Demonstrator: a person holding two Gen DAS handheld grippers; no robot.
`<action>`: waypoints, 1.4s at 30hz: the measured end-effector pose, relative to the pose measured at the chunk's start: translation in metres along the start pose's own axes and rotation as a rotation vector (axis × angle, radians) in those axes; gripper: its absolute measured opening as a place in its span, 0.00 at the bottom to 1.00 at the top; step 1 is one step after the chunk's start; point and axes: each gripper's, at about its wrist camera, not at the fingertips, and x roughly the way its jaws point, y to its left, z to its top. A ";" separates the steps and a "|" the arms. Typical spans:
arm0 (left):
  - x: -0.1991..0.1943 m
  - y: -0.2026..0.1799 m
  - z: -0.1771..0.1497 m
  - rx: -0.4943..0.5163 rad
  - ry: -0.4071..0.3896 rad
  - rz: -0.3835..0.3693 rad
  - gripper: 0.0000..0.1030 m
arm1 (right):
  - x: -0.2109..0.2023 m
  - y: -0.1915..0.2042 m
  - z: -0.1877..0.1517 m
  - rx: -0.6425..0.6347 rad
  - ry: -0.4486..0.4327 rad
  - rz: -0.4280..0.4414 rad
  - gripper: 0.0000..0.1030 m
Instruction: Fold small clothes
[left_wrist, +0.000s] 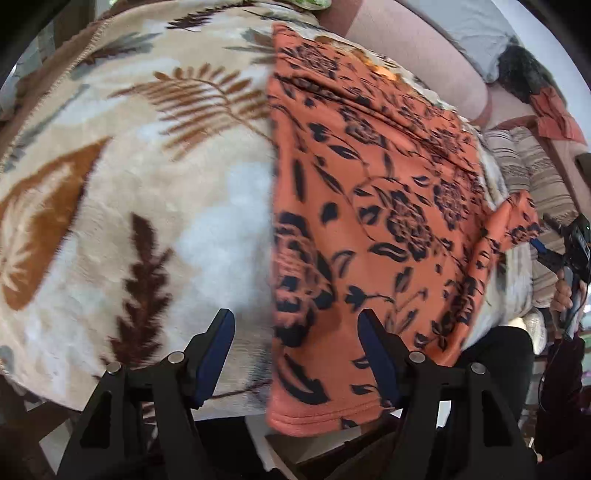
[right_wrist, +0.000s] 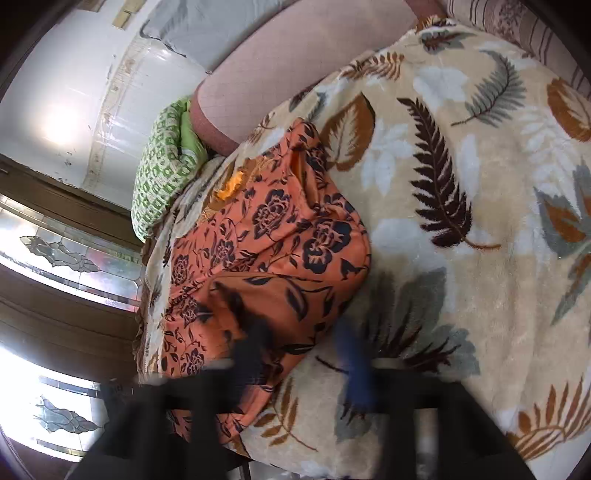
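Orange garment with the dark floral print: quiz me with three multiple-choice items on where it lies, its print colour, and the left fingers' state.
1. Where does the orange floral-print garment lie?
A. On the beige leaf-patterned fleece blanket
B. On a bare wooden floor
C. Inside a basket

2. What colour is the garment's flower print?
A. White
B. Dark navy-black
C. Green

3. How do the left gripper's fingers stand?
A. Clamped on the garment
C. Holding a hanger
B. Apart, with nothing pinched

Answers:
1 A: blanket shows around the garment's edges in both views.
2 B: dark roses and leaves cover the orange cloth.
3 B: the left wrist view shows a wide gap between the blue pads, with the garment's edge lying beneath it.
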 end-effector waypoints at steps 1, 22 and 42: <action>0.002 -0.004 -0.002 0.019 0.002 -0.038 0.66 | -0.003 0.003 -0.001 0.002 -0.036 0.021 0.80; -0.008 0.002 -0.031 0.029 0.023 -0.065 0.43 | 0.018 0.077 -0.048 -0.235 0.139 -0.109 0.06; -0.029 -0.025 -0.018 0.097 -0.038 -0.238 0.07 | -0.057 0.047 -0.061 -0.080 0.023 -0.029 0.06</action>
